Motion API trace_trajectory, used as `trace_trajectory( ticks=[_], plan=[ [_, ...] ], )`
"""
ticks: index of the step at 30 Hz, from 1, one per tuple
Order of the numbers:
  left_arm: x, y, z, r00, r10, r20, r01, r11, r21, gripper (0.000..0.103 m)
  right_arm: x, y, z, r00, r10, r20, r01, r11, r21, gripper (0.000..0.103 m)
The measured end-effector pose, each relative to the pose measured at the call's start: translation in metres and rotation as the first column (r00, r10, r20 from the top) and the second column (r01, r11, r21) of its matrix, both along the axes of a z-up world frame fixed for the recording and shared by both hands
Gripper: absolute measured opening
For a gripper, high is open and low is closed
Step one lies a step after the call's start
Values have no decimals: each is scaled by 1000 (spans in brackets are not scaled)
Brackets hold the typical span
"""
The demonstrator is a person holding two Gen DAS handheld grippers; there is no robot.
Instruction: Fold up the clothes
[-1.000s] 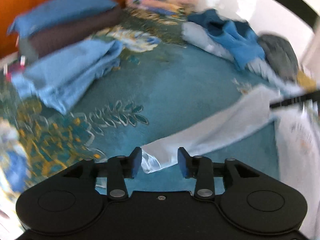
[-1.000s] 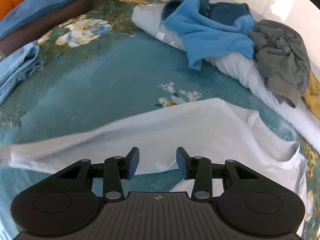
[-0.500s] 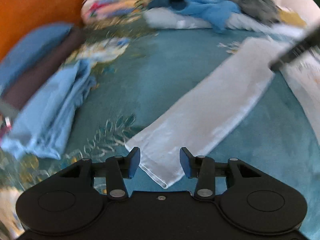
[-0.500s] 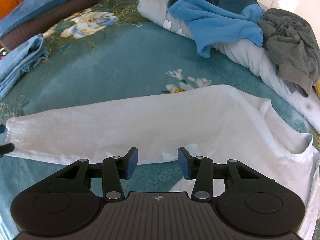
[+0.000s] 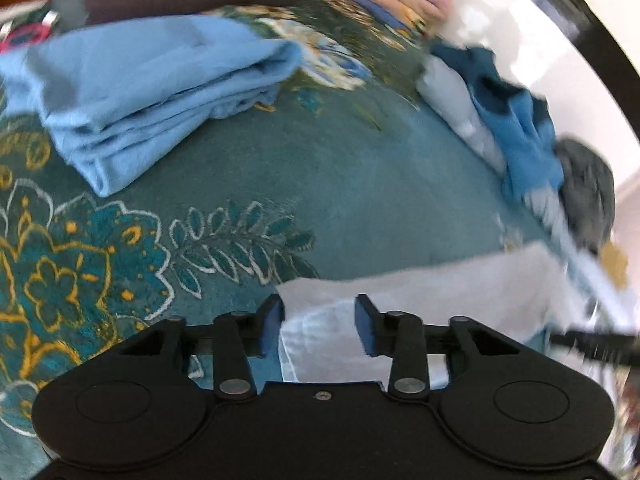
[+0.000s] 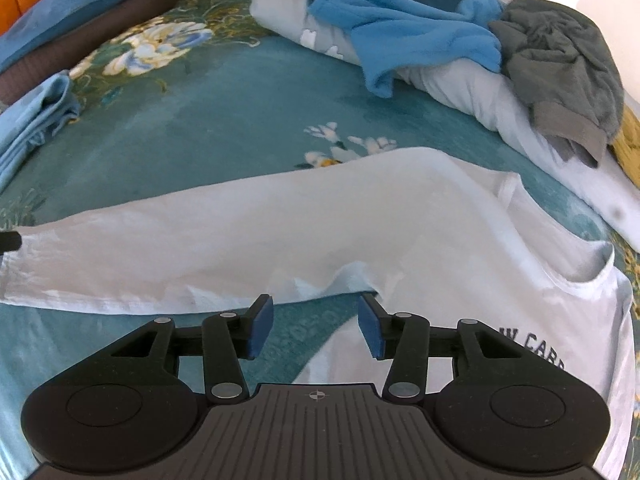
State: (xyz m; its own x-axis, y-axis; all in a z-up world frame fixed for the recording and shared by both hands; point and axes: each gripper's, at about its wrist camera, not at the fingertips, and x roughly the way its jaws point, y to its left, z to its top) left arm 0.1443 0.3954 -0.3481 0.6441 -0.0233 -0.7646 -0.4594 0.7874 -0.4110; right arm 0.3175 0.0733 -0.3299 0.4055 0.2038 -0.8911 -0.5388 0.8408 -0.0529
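The white long-sleeved shirt (image 6: 400, 220) lies flat on the teal bedspread, one sleeve stretched straight out.

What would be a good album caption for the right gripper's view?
Open right gripper hovering over a white long-sleeved shirt spread on a floral bedspread.

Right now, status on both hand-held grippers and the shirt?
Left hand-held gripper open, jaws just closing around sleeve end. Right hand-held gripper open, over underarm edge. White shirt flat on bedspread. Nothing in the way.
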Motion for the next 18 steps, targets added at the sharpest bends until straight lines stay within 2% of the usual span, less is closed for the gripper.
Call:
trace_trajectory(
  ticks=[1,2,6,9,14,18],
  plan=[
    [1,1,0,1000,11,-4,-11,1000,3,14,0,-2,1,1000,-7,2,7,1000,2,44],
    [2,2,1,1000,20,-9,-20,1000,10,5,0,-4,1,1000,-13,4,13,1000,4,44],
    [5,-9,16,1000,12,-14,-10,993,121,2,-1,-14,4,999,-46,7,45,999,12,44],
    [11,-13,24,1000,8,-19,-4,977,212,1,-3,-22,7,997,-72,10,72,997,20,44],
    [26,-7,22,999,-22,-37,32,959,281,1,-6,-35,8,994,-106,13,105,994,31,44],
    [43,-3,13,995,-56,-87,81,944,319,1,-10,-44,7,992,-130,9,129,991,35,44]
  ],
)
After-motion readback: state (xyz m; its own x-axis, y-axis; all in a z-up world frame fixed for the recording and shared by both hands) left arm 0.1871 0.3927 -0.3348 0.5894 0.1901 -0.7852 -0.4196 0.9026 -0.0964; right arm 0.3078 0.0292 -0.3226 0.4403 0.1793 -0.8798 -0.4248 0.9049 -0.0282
